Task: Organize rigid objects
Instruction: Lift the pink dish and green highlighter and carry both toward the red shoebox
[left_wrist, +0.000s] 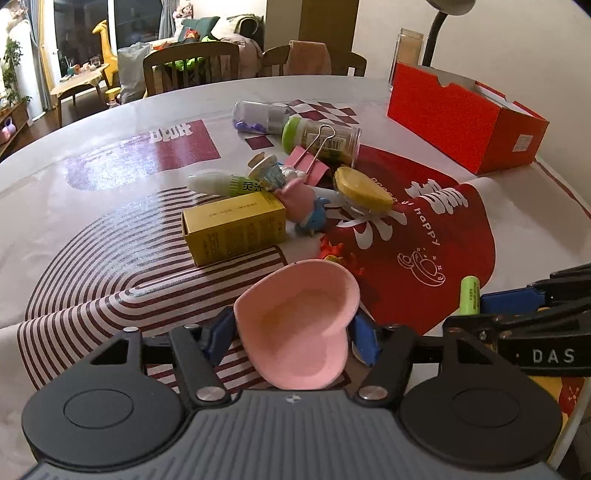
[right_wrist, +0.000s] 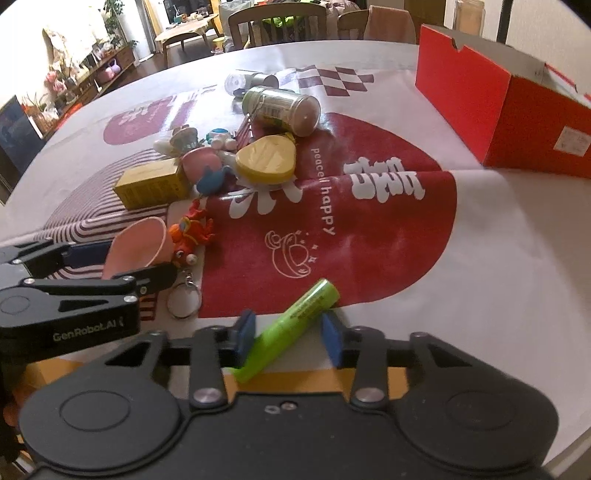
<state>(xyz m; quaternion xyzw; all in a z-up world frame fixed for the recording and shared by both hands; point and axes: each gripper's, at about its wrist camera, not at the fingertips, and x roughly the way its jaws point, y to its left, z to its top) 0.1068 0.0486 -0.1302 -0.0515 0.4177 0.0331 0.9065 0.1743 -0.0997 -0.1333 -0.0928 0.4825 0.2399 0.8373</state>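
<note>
My left gripper (left_wrist: 291, 336) is shut on a pink heart-shaped dish (left_wrist: 295, 325), one blue pad against each side; the right wrist view shows the dish (right_wrist: 136, 243) tilted up off the cloth. My right gripper (right_wrist: 288, 332) is shut on a lime-green battery (right_wrist: 303, 314) that lies diagonally between its blue pads. In the left wrist view the battery (left_wrist: 470, 295) stands at the right, beside the right gripper's pad. A pile of small items lies mid-table: a yellow carton (left_wrist: 236, 225), a yellow-lidded case (left_wrist: 362, 188) and a green-capped jar (left_wrist: 321, 140).
An open red shoebox (left_wrist: 461, 122) stands at the back right of the printed tablecloth. An orange keychain figure (right_wrist: 192, 232) with its ring (right_wrist: 183, 299) lies just beside the pink dish. Wooden chairs (left_wrist: 192, 62) line the far table edge. A desk lamp (left_wrist: 436, 29) rises behind the box.
</note>
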